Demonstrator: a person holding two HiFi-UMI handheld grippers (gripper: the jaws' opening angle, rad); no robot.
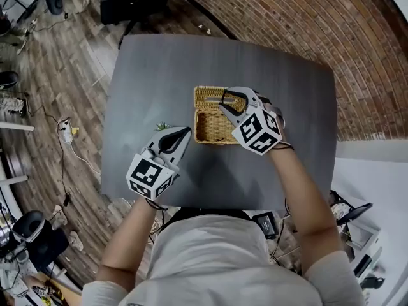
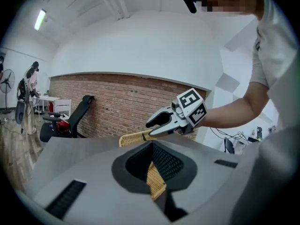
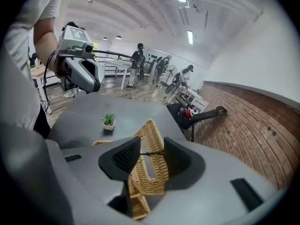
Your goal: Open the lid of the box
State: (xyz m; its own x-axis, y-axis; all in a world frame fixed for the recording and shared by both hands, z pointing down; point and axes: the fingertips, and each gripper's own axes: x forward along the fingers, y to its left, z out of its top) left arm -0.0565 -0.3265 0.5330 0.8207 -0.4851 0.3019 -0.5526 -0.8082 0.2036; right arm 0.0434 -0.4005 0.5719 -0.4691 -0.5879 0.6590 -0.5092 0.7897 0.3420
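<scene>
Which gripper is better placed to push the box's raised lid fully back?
Probably the right gripper: it is over the wicker box, jaws apart around the raised lid. The left gripper is shut, off to the box's side.

Tan woven wicker box (image 1: 207, 129) and its lid (image 1: 205, 97), the lid between the right claw's (image 1: 222, 101) jaws: rough, matt weave; claw shell: smooth pale grey plastic, faint sheen; black ribbed pads (image 3: 123, 156): matt, rubbery look; dark grey table top (image 1: 153, 75) beneath the claw: smooth, matt.
</scene>
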